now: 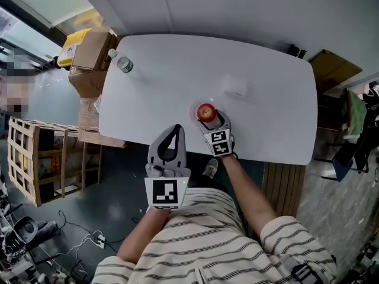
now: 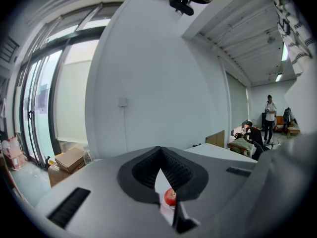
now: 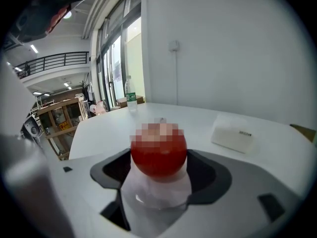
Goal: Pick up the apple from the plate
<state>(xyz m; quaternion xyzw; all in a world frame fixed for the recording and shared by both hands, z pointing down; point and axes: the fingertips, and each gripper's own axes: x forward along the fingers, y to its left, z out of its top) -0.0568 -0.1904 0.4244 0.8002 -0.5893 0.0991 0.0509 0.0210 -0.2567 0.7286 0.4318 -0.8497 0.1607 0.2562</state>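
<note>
Apple [image 1: 206,112]: sat on a white plate [image 3: 156,195] near the front edge of the table [image 1: 177,81], just ahead of the person's right hand.
Apple's look: red and round. A mosaic patch covered its top in the right gripper view.
Right gripper [image 3: 159,168]: reached over the table edge to the plate, with the apple between its two jaws.
Right jaws: stood spread, one dark pad on each side of the apple and close against it. No view showed whether they pressed on it.
Apple's support: its underside rested on the plate.
Left gripper [image 1: 176,128]: was held short of the table's front edge, to the left of the right gripper and well back from the plate.
Left jaws: were pressed together at the tips with nothing between them. Only a narrow wedge-shaped gap was left behind the tips, and the apple showed through it in the distance.
Bottle [image 1: 121,62]: a clear one with a green label stood upright at the table's far left corner, well apart from the plate.
Box [image 1: 235,87]: a small white one lay on the table beyond the plate and a little to its right.
Cardboard boxes [image 1: 89,58]: were stacked on the floor beside the table's left end.
Wooden crate [image 1: 35,158]: stood on the floor further left.
Person: wore a striped shirt [image 1: 207,241], seen from above at the bottom of the head view.
</note>
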